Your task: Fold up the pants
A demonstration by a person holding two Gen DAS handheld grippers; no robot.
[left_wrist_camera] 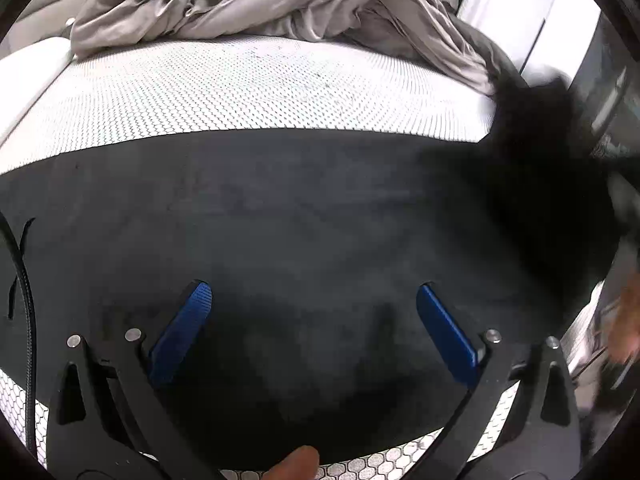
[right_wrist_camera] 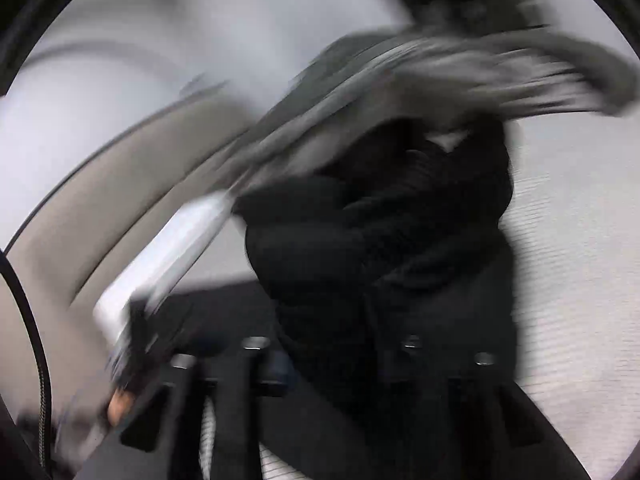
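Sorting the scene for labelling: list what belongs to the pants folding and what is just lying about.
Job:
- black pants
- left tool, open above them
- right tool, bunched black cloth in front

Lying about:
- crumpled grey bedding
- mattress

Left wrist view: close above dark pants (left_wrist_camera: 280, 208), angled down across white mattress (left_wrist_camera: 240, 88) toward rumpled grey bedding (left_wrist_camera: 248, 4). Right wrist view: blurred, tilted, pants bunched close ahead. Shared: pants, mattress.

White mesh mattress (left_wrist_camera: 248, 92) bears flat dark pants (left_wrist_camera: 280, 208), rumpled grey duvet (left_wrist_camera: 248, 0).
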